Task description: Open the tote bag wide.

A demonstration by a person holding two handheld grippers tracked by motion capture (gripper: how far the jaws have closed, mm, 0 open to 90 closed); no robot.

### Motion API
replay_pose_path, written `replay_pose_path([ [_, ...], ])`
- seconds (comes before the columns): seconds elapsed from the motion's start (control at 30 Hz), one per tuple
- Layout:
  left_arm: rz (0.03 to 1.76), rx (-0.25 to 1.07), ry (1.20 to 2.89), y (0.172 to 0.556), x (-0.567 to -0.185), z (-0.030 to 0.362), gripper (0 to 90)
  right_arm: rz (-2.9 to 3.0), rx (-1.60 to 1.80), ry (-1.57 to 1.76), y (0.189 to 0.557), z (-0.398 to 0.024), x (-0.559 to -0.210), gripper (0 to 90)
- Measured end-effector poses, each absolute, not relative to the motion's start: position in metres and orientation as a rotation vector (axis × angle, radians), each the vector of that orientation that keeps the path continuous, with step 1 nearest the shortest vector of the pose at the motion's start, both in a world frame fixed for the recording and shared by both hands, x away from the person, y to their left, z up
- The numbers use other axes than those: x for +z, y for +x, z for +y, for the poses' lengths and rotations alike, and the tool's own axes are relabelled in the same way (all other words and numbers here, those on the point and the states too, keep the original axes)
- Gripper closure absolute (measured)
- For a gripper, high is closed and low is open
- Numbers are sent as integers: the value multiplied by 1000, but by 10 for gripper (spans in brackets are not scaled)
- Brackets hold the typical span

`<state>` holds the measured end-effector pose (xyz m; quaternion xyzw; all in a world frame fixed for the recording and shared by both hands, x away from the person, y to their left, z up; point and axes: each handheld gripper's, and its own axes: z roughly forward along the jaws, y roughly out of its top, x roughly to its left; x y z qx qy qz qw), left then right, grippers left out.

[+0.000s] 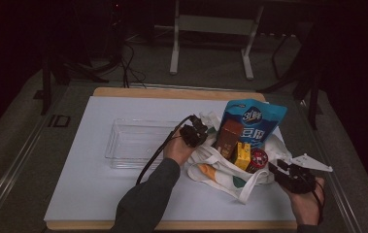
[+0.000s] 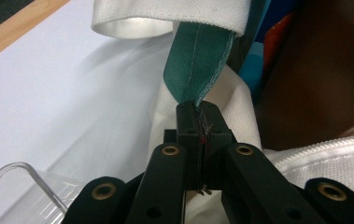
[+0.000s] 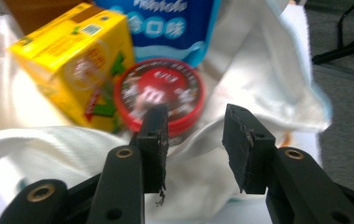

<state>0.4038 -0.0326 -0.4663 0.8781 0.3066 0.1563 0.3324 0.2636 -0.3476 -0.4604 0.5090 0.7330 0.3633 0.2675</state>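
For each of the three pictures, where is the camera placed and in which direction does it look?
High view: above the person's side of the table, looking forward and down; forearms and both grippers show.
Left gripper view: rides the left gripper, looking along its fingers shut on the green strap.
Right gripper view: rides the right gripper, facing the red tin; fingers open.
Shared: the white bag and the blue pouch.

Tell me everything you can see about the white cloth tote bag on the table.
The tote bag is white woven cloth with orange and green patches and a green strap. It lies slumped on the white mat, mouth open towards the person. A blue pouch, brown box, yellow carton and red round tin stick out. The left gripper is shut on the strap.
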Motion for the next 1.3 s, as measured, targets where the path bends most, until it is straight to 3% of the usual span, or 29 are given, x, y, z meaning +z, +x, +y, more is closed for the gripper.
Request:
replay_pose_path([
  [0.43,796,409,2297,403,-466,-32,890,2006,1075,1379,232,-335,-463,693],
  [0.83,784,405,2303,402,-466,-33,889,2103,990,1396,250,-312,-506,799],
  [1.3,718,440,2224,387,-450,-24,866,2086,1002,1407,247,-316,-516,814],
])
